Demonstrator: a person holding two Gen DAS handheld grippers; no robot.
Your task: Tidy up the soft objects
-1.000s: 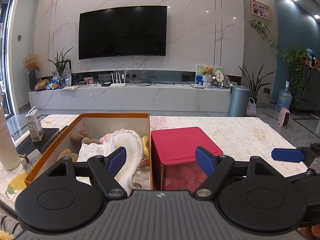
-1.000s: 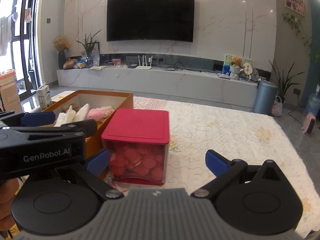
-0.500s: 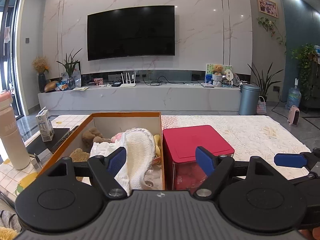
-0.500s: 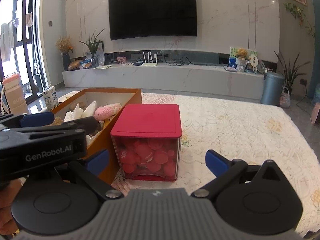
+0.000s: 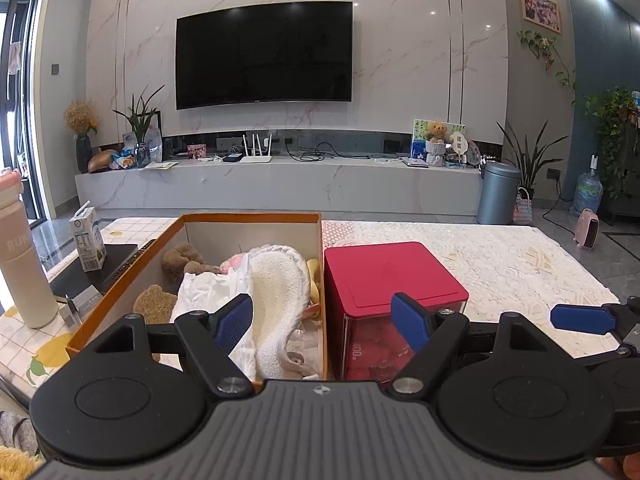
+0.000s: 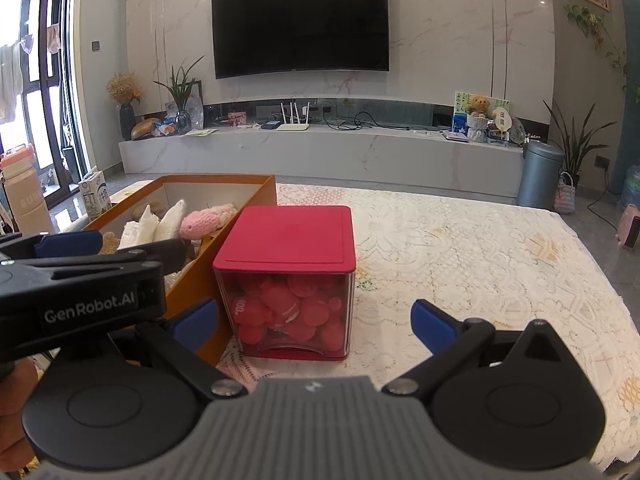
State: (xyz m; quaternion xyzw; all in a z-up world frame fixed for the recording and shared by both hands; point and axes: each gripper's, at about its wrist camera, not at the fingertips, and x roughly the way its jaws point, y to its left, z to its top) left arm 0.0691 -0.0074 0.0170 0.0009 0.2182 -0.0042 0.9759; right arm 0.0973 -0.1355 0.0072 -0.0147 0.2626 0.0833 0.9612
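An orange cardboard box [image 5: 248, 218] holds soft things: a white fluffy cloth [image 5: 276, 292], brown plush toys [image 5: 182, 258] and a pink knitted toy [image 6: 206, 218]. It also shows in the right wrist view [image 6: 216, 179]. A red-lidded clear bin [image 5: 390, 276] of red soft balls [image 6: 288, 312] stands right beside it. My left gripper [image 5: 322, 322] is open and empty, near the front of both containers. My right gripper [image 6: 314, 322] is open and empty, in front of the red bin.
A lace tablecloth [image 6: 480, 248] covers the table to the right. A beige bottle [image 5: 24, 272], a milk carton [image 5: 88, 238] and a black remote sit at the left. A TV wall and a marble bench lie beyond.
Both grippers have drawn back and risen a little, so the box and red bin sit lower and farther in view. Both grippers stay open.
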